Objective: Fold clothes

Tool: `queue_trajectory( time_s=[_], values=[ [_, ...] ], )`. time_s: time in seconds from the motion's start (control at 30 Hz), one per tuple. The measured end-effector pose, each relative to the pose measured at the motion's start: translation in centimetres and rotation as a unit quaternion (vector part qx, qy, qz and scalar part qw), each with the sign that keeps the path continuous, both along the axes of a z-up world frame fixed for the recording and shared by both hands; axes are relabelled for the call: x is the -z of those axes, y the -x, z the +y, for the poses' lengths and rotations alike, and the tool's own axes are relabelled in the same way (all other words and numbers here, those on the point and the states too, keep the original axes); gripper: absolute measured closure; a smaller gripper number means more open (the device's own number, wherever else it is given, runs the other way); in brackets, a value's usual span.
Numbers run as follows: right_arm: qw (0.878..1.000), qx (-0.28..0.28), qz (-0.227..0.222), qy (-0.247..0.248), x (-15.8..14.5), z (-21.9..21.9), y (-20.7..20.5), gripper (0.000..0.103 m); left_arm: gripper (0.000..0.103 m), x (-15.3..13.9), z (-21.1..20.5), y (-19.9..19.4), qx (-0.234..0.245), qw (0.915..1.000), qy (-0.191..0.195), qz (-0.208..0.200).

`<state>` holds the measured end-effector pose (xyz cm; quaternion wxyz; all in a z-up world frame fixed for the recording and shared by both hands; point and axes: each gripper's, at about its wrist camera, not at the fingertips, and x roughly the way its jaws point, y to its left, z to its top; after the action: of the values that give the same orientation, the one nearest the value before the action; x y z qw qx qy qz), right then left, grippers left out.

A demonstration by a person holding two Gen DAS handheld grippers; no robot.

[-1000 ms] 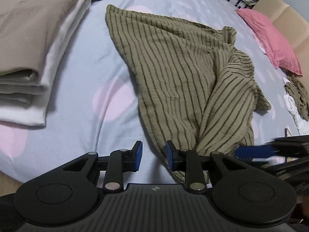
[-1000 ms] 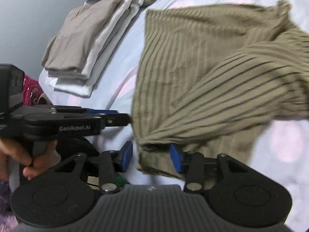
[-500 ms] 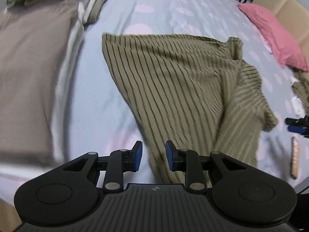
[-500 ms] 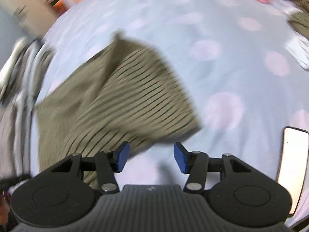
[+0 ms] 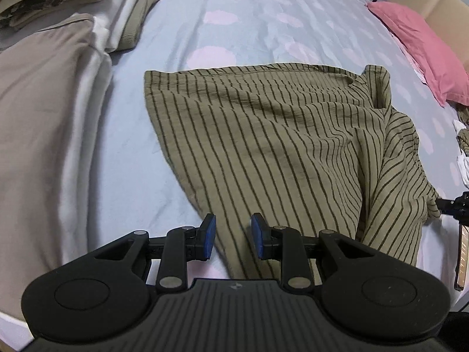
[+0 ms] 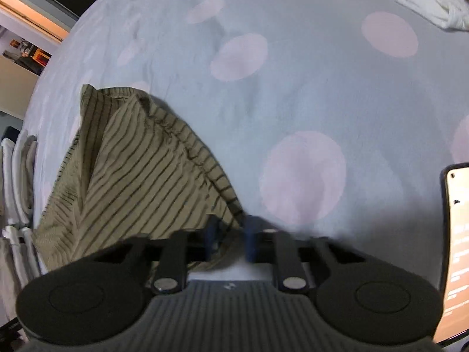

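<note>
Right wrist alone shows a phone (image 6: 455,249) beside the striped shirt (image 6: 140,182).

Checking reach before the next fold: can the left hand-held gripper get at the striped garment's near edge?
Probably yes: the left hand-held gripper is open right over the striped garment, nothing between.

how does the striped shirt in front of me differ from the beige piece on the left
The striped shirt is olive with dark stripes; the beige piece is plain. The striped shirt lies spread and rumpled, one side bunched up; the beige piece is folded flat on a stack of white garments. Both lie on the dotted bedsheet.
</note>
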<state>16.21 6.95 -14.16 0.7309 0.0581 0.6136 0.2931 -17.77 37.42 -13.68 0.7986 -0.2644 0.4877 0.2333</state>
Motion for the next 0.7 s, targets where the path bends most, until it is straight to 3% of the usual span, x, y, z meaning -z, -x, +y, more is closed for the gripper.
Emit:
queue_trajectory(
  time_s=[0.1,0.33,0.57,0.7],
  values=[
    [1.0,-0.009,-0.005,-0.027,-2.1,0.9,0.3,0.095,0.08,0.1,0.1,-0.4,0.004,1.0,-0.002,-0.004],
    [0.989,-0.088,-0.063,-0.103,-11.3,8.0,2.5,0.096,0.08,-0.6,0.7,-0.1,0.001,0.9995,-0.029,-0.013],
    [0.964,-0.193,-0.115,-0.144,-19.2,18.3,7.3,0.096,0.08,-0.7,1.7,1.0,-0.013,0.9992,-0.023,-0.028],
    [0.947,-0.255,-0.137,-0.141,-21.1,24.3,11.2,0.096,0.08,-1.0,2.3,1.7,-0.022,0.9986,-0.018,-0.044]
  ],
)
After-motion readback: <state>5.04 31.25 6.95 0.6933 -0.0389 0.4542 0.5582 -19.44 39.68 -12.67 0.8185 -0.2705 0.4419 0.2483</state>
